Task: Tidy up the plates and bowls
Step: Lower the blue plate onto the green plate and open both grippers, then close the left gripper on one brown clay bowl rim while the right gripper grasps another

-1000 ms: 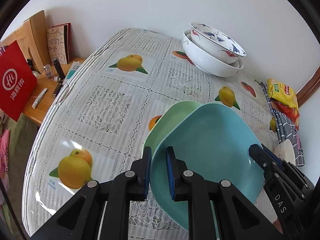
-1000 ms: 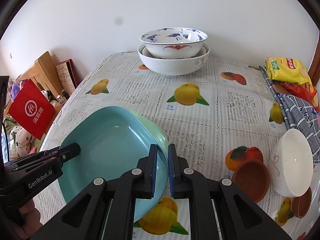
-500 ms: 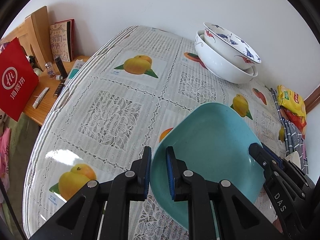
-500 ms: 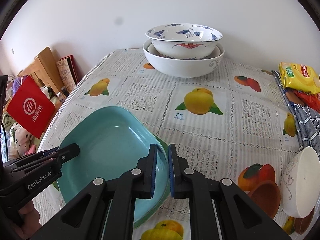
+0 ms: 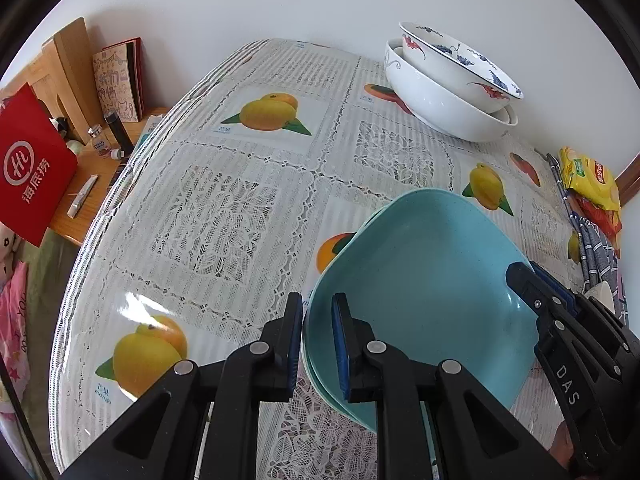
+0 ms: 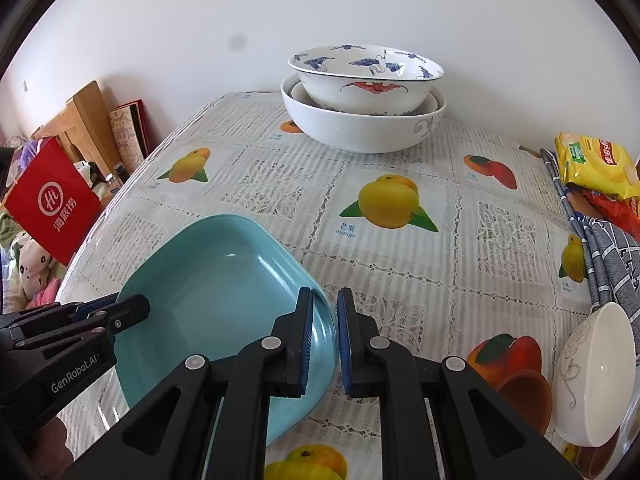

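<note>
The blue plate point(image 5: 424, 288) sits near the front edge of the tabletop point(image 5: 224, 216), stacked on a pale green plate point(image 5: 320, 376) whose rim shows beneath it only in the left wrist view; the right wrist view shows the blue plate point(image 6: 224, 292) alone. The left tongs point(image 5: 316, 340) are closed on the left rim of the plates, one pad outside and one inside. The right tongs point(image 6: 325, 336) are closed on the right rim of the blue plate. Each view shows the other tongs at the opposite rim: the right tongs carry the letters "DAS" in the left wrist view, and the left tongs point(image 6: 132, 308) carry "GenRobot.AI" in the right wrist view. At the far edge of the tabletop stands a stack of bowls point(image 6: 362, 100): a crane-patterned bowl nested in a large white bowl, with the rim of a third bowl visible between them. Only the right wrist view shows a white bowl point(image 6: 596, 372) lying on its side and a brown bowl point(image 6: 524, 396) just beside it at the right edge. A yellow snack bag point(image 6: 596, 168) and a striped cloth point(image 6: 608, 256) lie at the right. The tablecloth label under the yellow fruit reads "mango". At the left, a red bag point(image 5: 30, 168) bears a white round logo above white Chinese characters.
</note>
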Demonstrator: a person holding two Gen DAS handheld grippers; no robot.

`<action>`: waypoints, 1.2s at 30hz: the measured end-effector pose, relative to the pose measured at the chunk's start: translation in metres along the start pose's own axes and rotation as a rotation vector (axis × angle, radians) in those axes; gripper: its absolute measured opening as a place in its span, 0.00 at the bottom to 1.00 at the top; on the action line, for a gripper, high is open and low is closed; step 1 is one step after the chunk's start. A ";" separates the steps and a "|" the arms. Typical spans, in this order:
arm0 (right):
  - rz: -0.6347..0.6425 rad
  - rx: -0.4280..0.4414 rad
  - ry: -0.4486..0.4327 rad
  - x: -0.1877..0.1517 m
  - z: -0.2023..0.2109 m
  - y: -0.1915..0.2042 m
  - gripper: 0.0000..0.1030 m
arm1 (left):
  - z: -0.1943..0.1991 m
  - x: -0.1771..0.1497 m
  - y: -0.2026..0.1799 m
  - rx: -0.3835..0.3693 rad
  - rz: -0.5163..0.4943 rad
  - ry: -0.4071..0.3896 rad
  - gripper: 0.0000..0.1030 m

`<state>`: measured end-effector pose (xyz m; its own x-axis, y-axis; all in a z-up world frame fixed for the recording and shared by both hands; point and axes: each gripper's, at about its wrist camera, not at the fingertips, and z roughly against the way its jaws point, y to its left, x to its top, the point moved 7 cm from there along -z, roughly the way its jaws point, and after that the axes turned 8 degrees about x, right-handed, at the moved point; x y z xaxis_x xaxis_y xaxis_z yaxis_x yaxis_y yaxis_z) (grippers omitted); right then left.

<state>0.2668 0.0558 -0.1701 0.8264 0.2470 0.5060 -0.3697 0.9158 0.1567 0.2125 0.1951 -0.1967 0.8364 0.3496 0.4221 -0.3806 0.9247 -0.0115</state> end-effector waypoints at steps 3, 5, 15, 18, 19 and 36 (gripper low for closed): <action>0.002 0.002 -0.009 0.000 0.006 0.001 0.12 | 0.003 -0.002 0.001 0.005 -0.009 0.000 0.23; 0.005 -0.002 -0.014 0.000 0.010 0.001 0.17 | 0.008 -0.002 0.001 0.004 -0.015 -0.012 0.28; -0.008 -0.023 -0.065 -0.010 0.050 -0.009 0.36 | 0.040 -0.008 -0.004 -0.010 -0.029 -0.063 0.38; -0.029 -0.044 -0.088 -0.018 0.069 -0.020 0.46 | 0.051 -0.010 -0.015 -0.019 -0.043 -0.084 0.38; -0.044 -0.044 -0.097 -0.021 0.076 -0.026 0.47 | 0.055 -0.011 -0.020 -0.025 -0.052 -0.092 0.38; -0.220 -0.239 -0.213 -0.092 0.191 -0.154 0.76 | 0.103 -0.033 -0.134 -0.022 -0.262 -0.253 0.44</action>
<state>0.1669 -0.1680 -0.0790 0.7592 -0.0116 0.6508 -0.0631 0.9938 0.0913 0.1956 0.0439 -0.1156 0.7793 0.0540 0.6243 -0.1548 0.9820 0.1083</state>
